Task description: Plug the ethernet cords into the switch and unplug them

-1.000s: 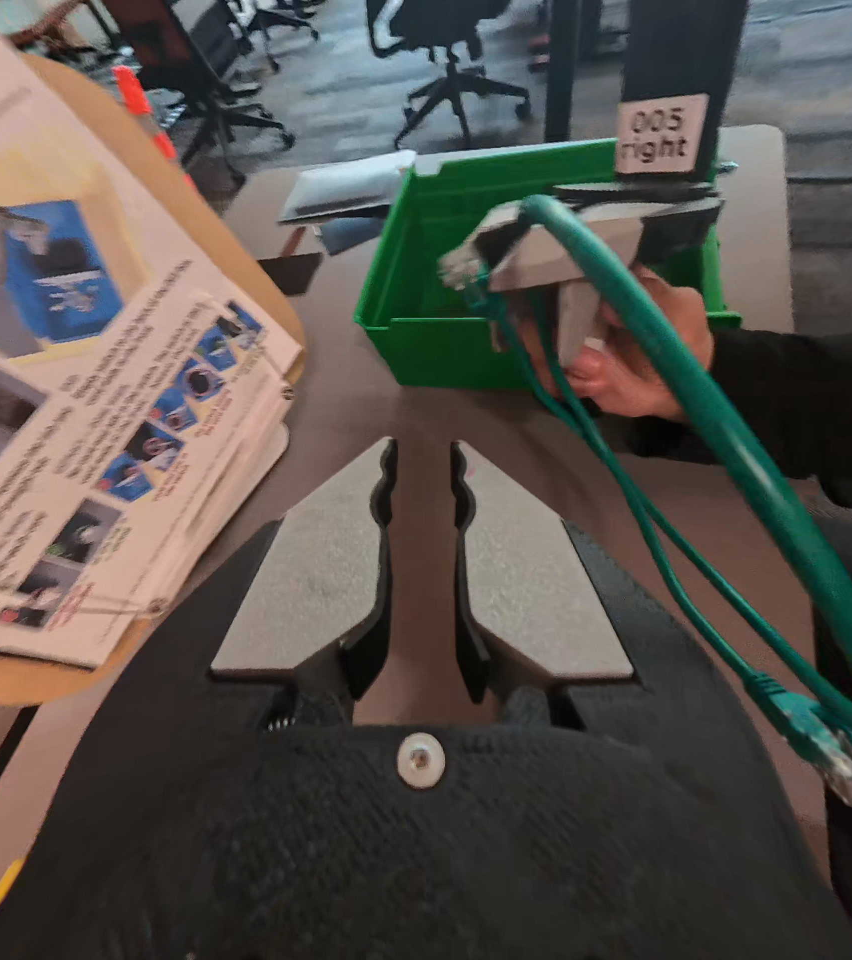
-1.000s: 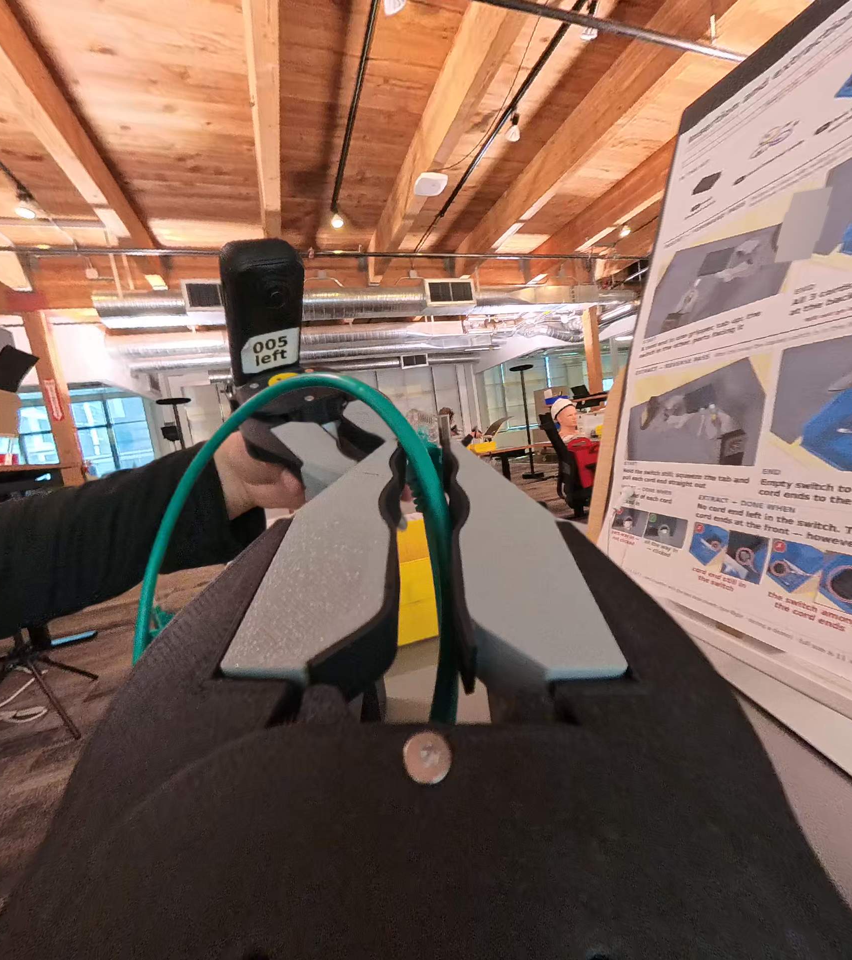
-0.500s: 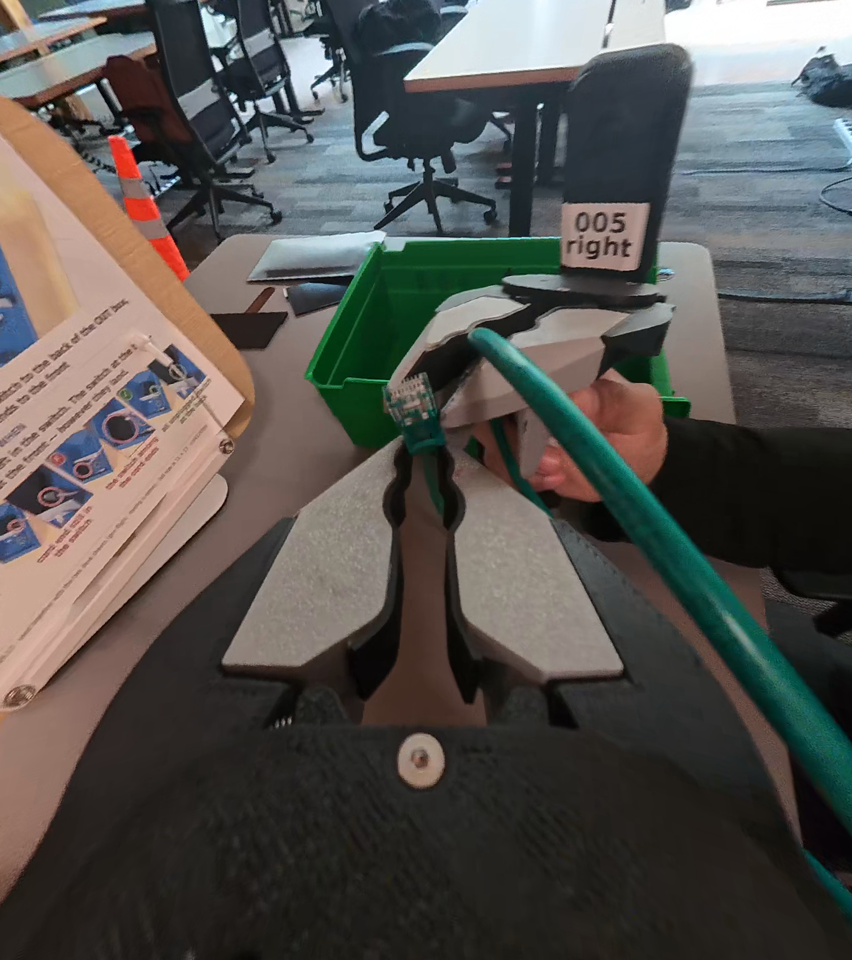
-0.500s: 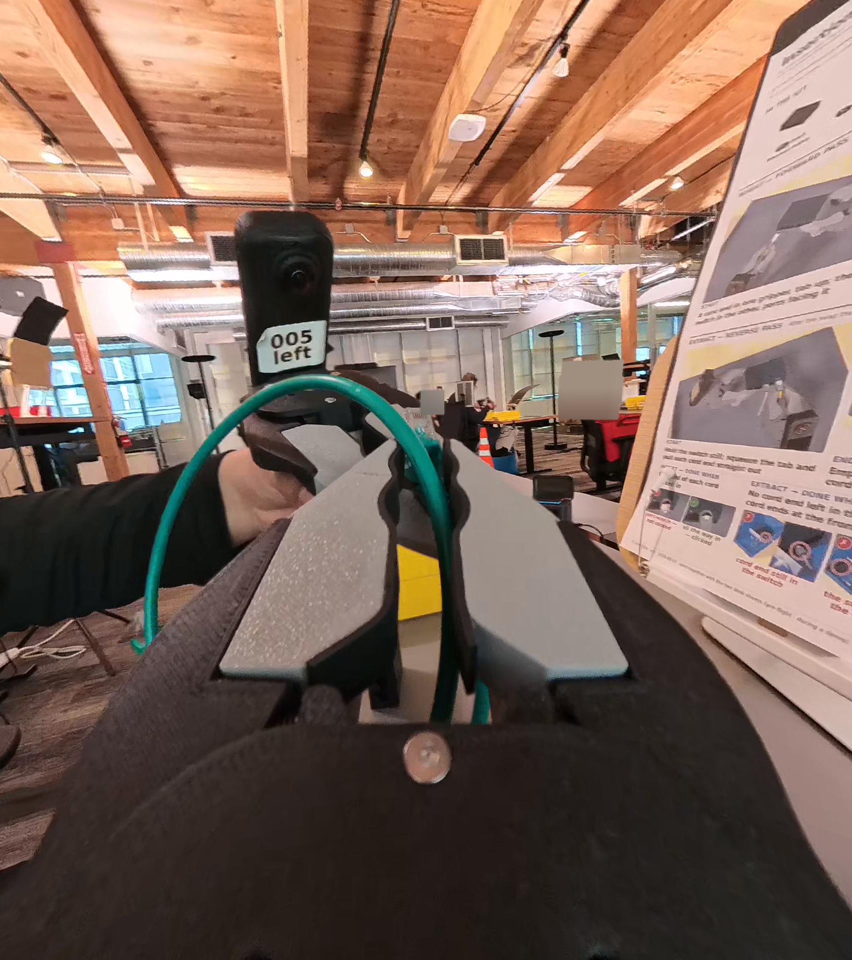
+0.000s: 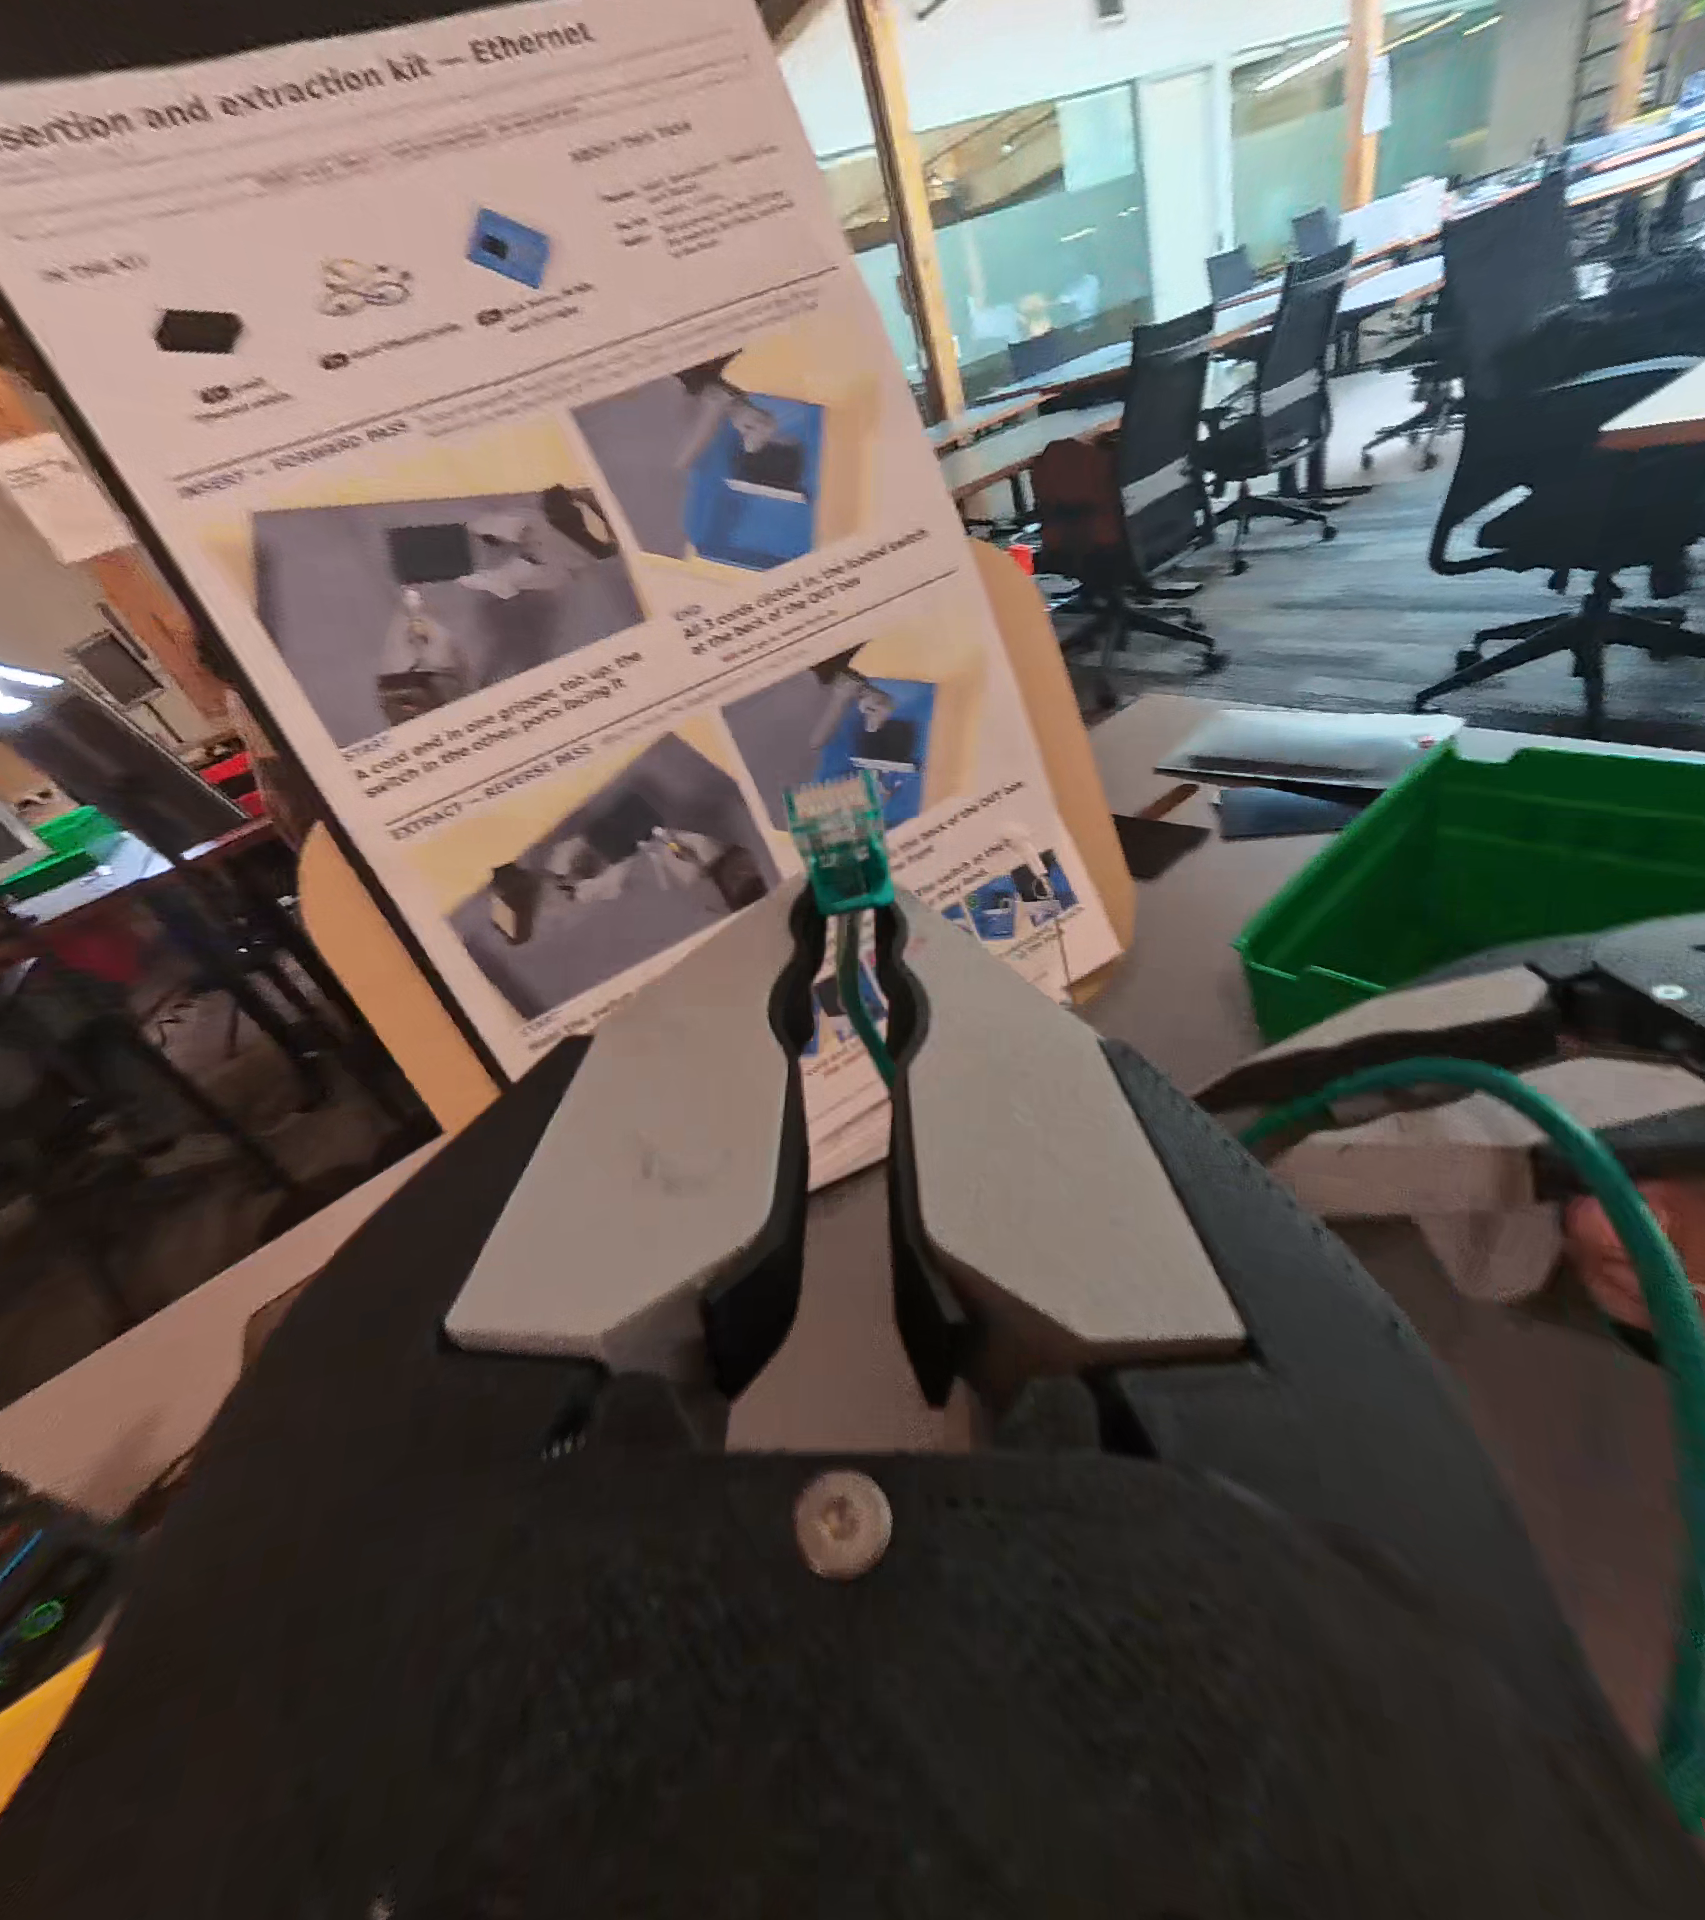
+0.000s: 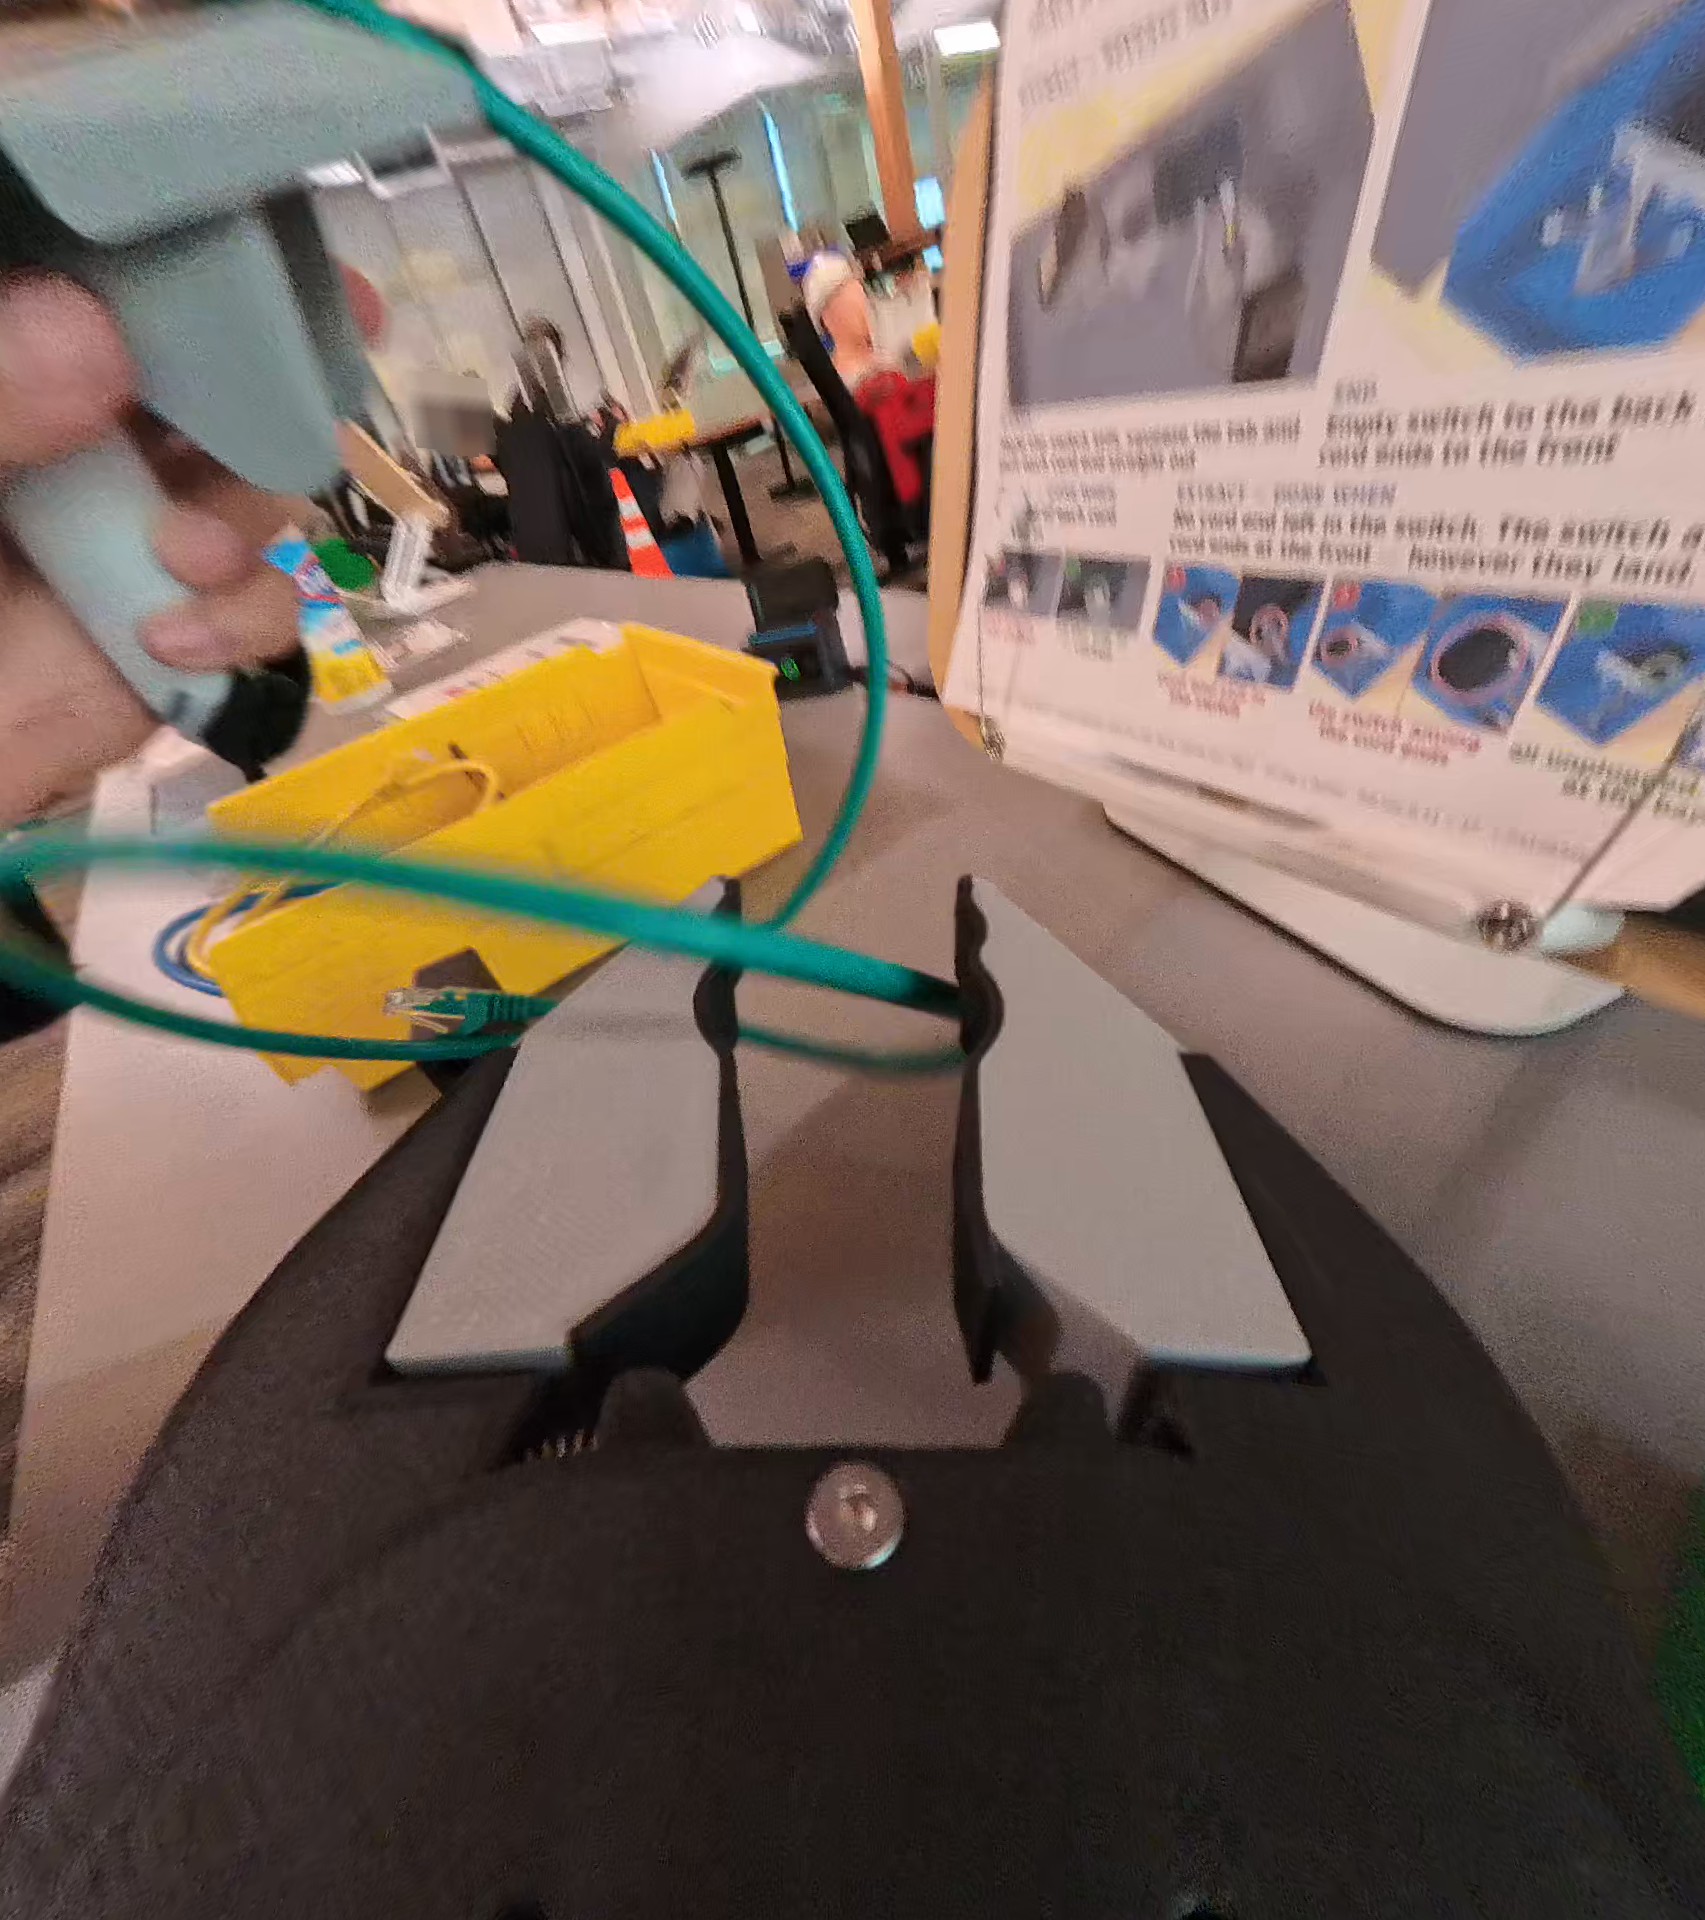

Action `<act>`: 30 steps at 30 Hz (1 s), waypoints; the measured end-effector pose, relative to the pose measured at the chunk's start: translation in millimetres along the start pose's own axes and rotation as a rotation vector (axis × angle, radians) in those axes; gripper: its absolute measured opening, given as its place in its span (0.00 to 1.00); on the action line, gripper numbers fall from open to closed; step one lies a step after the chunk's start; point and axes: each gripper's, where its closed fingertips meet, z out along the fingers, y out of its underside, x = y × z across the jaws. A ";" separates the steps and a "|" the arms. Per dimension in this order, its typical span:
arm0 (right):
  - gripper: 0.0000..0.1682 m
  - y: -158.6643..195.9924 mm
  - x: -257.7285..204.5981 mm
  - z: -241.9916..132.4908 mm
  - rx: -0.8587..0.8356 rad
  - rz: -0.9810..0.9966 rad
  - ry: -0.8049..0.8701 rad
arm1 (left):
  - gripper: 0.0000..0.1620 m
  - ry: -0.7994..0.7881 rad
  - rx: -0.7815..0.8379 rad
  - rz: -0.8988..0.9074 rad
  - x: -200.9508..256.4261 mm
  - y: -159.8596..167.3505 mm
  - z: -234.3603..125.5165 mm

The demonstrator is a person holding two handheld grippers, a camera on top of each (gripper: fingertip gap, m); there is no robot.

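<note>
My left gripper (image 5: 843,925) is shut on the green ethernet cord (image 5: 1658,1299) just under its clear plug (image 5: 835,842), which stands upright above the fingertips. The cord loops down on the right, past the right gripper (image 5: 1430,1049). In the right wrist view my right gripper (image 6: 843,914) is open. The green cord (image 6: 536,904) crosses the gap between its fingers and touches the right finger. The cord's other plug (image 6: 443,1006) hangs to the left. The left gripper (image 6: 183,187) is blurred at the upper left. I cannot pick out the switch with certainty.
An instruction board (image 5: 515,499) stands close ahead, also on the right in the right wrist view (image 6: 1399,468). A green bin (image 5: 1513,873) sits at right. A yellow bin (image 6: 557,800) holds a yellow cord. A blue cord (image 6: 183,951) lies beside it. A black device (image 6: 796,623) sits behind.
My left gripper closed on the cord under the plug and swung up toward the board. My right gripper opened, let the cord go and dropped lower toward the table.
</note>
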 end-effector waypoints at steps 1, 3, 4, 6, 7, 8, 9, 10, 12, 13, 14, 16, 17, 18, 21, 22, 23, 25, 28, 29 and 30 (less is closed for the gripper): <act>0.23 6.0 4.4 2.9 -0.033 0.016 0.023 | 0.04 -0.002 0.002 0.007 -1.7 -0.8 0.4; 0.29 9.1 14.0 3.2 -0.051 0.027 0.079 | 0.04 0.002 -0.006 0.028 -2.0 0.8 2.7; 0.29 7.1 20.4 0.3 -0.043 0.024 0.121 | 0.04 -0.007 -0.021 0.051 -3.5 3.9 4.3; 0.29 1.1 34.8 -7.5 -0.020 0.015 0.213 | 0.04 -0.049 -0.035 0.090 -10.5 9.5 6.8; 0.30 0.5 40.6 -9.5 -0.019 0.013 0.252 | 0.05 -0.072 -0.050 0.092 -15.2 13.7 7.9; 0.33 3.4 44.9 -8.7 -0.039 -0.001 0.288 | 0.05 -0.115 -0.075 0.080 -23.7 19.3 8.1; 0.34 11.6 44.8 -4.4 -0.095 -0.034 0.299 | 0.04 -0.162 -0.094 0.056 -32.8 23.8 7.4; 0.33 23.7 40.2 2.0 -0.169 -0.069 0.284 | 0.04 -0.176 -0.095 0.030 -37.2 25.2 7.0; 0.35 46.4 31.1 14.0 -0.283 -0.107 0.261 | 0.04 -0.181 -0.085 0.003 -41.1 24.7 6.3; 0.36 54.8 27.2 18.2 -0.323 -0.120 0.253 | 0.04 -0.209 -0.084 0.013 -46.2 23.7 4.3; 0.37 59.5 28.0 20.1 -0.347 -0.132 0.272 | 0.04 -0.243 -0.074 0.022 -52.4 21.4 1.3; 0.36 57.9 37.0 17.6 -0.341 -0.164 0.348 | 0.04 -0.291 -0.031 0.018 -62.3 14.1 -5.7; 0.36 53.7 41.9 14.7 -0.320 -0.175 0.384 | 0.04 -0.300 -0.020 0.015 -65.5 12.7 -8.1; 0.37 47.6 47.2 10.7 -0.290 -0.181 0.424 | 0.04 -0.290 -0.022 0.007 -65.9 14.1 -8.5; 0.35 26.3 66.9 -2.6 -0.158 -0.177 0.562 | 0.04 -0.166 -0.006 -0.011 -49.9 18.7 -4.1; 0.36 22.4 69.2 -6.0 -0.131 -0.177 0.581 | 0.04 -0.080 0.022 -0.011 -36.1 16.4 -2.9; 0.36 18.7 70.1 -8.4 -0.106 -0.174 0.593 | 0.04 -0.057 0.016 0.003 -30.9 18.4 -3.2; 0.36 12.1 70.6 -11.9 -0.062 -0.166 0.608 | 0.04 -0.019 0.018 0.050 -22.7 21.1 -4.2; 0.38 2.6 50.6 -10.3 -0.008 -0.188 0.493 | 0.04 0.204 0.058 0.064 13.0 23.5 -10.4; 0.36 -1.2 37.5 -7.2 0.023 -0.182 0.416 | 0.04 0.244 0.054 0.083 20.0 27.2 -12.8; 0.35 -6.0 22.2 -4.7 0.069 -0.167 0.326 | 0.04 0.299 0.063 0.095 29.5 29.4 -16.7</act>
